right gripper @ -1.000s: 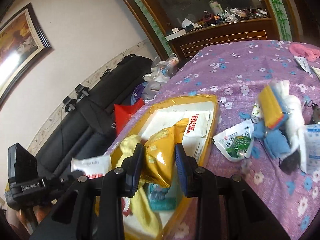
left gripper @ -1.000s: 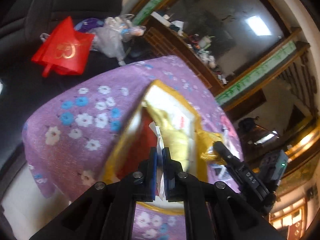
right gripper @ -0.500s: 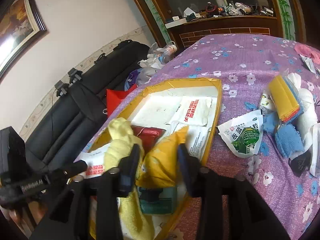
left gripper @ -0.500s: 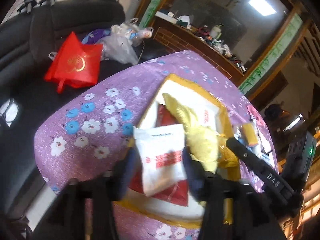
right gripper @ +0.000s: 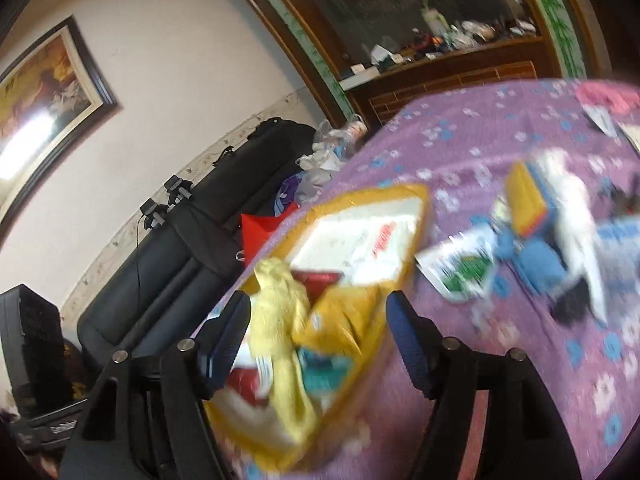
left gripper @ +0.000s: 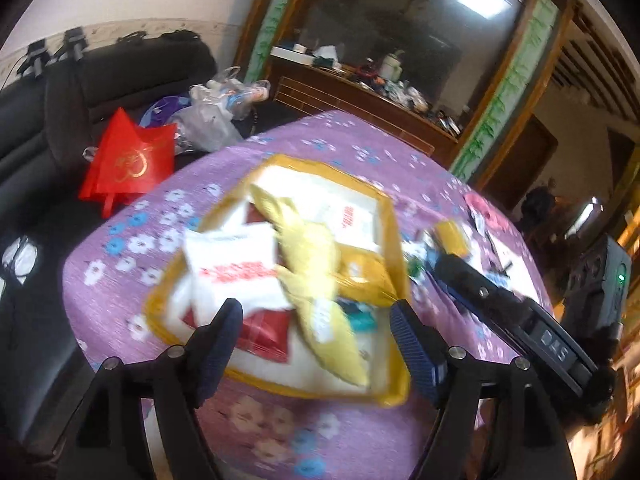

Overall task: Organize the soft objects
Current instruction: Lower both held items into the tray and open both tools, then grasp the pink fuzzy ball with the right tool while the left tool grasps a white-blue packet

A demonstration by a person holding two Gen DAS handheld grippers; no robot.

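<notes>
1. Purple floral cloth covers the counter [left gripper: 120,280]; a black sofa [right gripper: 168,264] stands along the wall beyond it.
2. Collection point: the yellow-rimmed tray [left gripper: 396,240] near the counter edge. It holds a white packet [left gripper: 232,264], a pale yellow cloth [left gripper: 316,264], a mustard pouch [right gripper: 344,320], a red packet [left gripper: 268,332] and a teal item [right gripper: 324,372].
3. Left tongs [left gripper: 316,320]: jaws have just been opening and stand apart above the tray; nothing is gripped, and the white packet lies free in the tray.
4. Right tongs [right gripper: 318,320]: jaws have just been opening and stand apart; the mustard pouch sits between them but looks released.
5. Remaining work, as judged: loose items right of the tray, namely a green-printed sachet [right gripper: 464,268], a yellow-and-blue sponge stack [right gripper: 524,204] and a white soft item [right gripper: 576,216].
6. Procedure: lift both tongs clear before travelling, so the jaws do not drag tray contents out.
7. Approach the sachet from above, grip it at the middle, and set it on an uncovered part of the tray.
</notes>
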